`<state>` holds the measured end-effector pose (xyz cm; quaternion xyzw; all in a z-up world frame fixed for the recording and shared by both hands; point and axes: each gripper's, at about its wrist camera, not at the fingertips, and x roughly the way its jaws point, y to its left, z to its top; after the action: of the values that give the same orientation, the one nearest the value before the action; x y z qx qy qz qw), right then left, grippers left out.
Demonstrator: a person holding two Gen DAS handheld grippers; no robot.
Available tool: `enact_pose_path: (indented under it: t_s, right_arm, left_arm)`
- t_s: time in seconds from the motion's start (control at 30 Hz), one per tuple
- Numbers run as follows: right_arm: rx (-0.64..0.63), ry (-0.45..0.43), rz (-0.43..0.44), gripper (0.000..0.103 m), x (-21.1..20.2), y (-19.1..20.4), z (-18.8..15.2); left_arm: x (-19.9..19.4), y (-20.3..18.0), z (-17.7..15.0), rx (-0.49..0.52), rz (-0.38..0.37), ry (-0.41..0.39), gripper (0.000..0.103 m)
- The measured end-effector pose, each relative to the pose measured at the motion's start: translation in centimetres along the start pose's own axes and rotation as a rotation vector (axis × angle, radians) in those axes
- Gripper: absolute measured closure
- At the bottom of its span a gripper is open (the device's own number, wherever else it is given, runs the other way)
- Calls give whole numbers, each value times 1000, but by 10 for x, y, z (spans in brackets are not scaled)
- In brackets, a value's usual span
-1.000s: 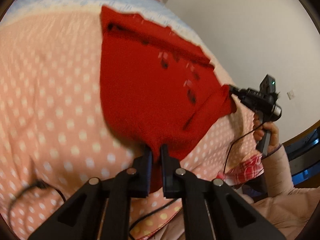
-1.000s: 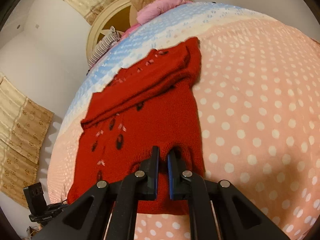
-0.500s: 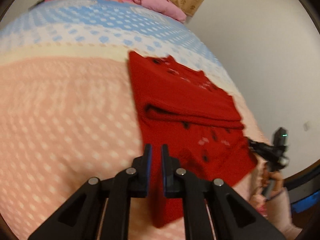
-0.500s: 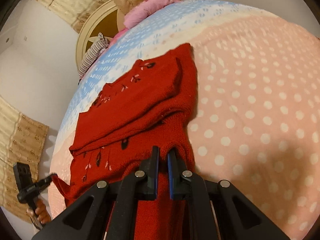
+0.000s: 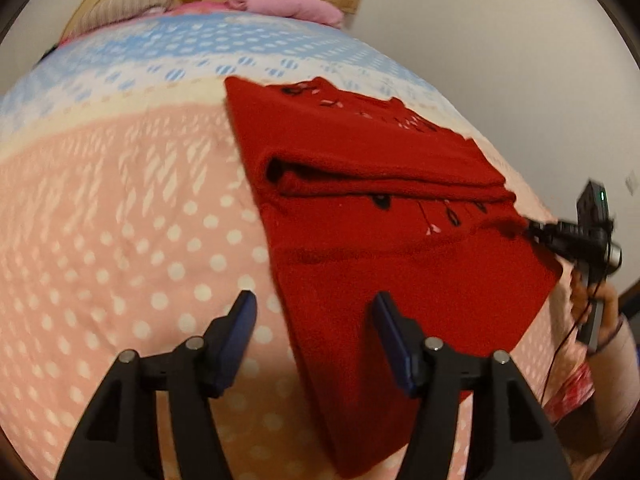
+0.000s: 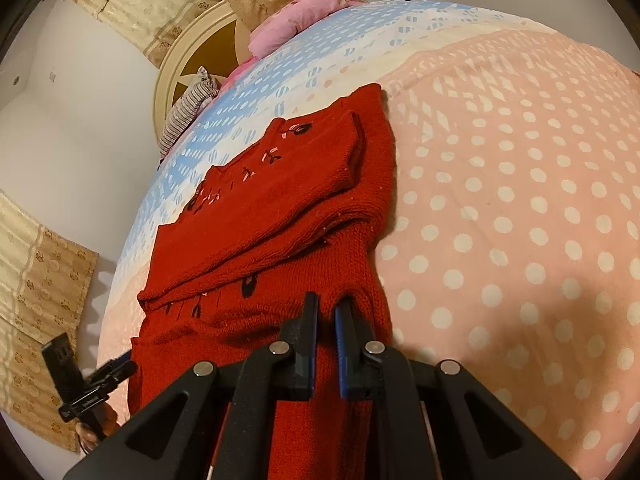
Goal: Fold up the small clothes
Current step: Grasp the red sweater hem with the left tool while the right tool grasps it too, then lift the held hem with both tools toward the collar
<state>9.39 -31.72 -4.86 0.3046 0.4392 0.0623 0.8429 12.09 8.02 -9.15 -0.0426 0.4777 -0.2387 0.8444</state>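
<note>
A red knitted sweater [image 5: 384,264] with black and pink embroidery lies on the pink dotted bedspread [image 5: 120,240], its sleeves folded across the chest. My left gripper [image 5: 314,308] hovers over the sweater's near left edge. Its jaws are opening, with the edge below the gap and neither pad pressing on it. My right gripper [image 6: 326,312] is shut on a raised fold of the sweater [image 6: 288,208] near its hem. In the left wrist view that right gripper [image 5: 532,232] pinches the sweater's right side. In the right wrist view the left gripper [image 6: 120,364] shows at the lower left.
A pink pillow [image 5: 288,4] and a striped cloth [image 5: 132,0] lie at the head of the bed by a round cream headboard [image 6: 180,60]. A white wall [image 5: 500,60] runs along one bed edge and patterned curtains [image 6: 36,280] hang beside it. A person's hand [image 5: 600,312] holds the right gripper.
The left gripper has let go of the sweater's edge and its jaws now stand apart. The lifted lower part has been laid flat on the bed. The right gripper stays shut on it.
</note>
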Motion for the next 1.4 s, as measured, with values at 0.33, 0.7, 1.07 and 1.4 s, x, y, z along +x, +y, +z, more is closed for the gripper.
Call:
enact_pose_path:
  t_s: [0.33, 0.7, 1.07, 1.4]
  right_arm:
    - [11, -13, -1, 96, 0, -1, -3]
    - [20, -23, 9, 96, 0, -4, -6]
    - [184, -151, 346, 89, -39, -25, 6]
    - [7, -191, 132, 63, -64, -22, 4]
  left_arm:
    - [-12, -23, -13, 39, 30, -181, 76]
    - [3, -15, -6, -39, 20, -157, 67]
    - [3, -10, -9, -81, 0, -170, 87]
    - [5, -8, -7, -94, -1, -168, 85]
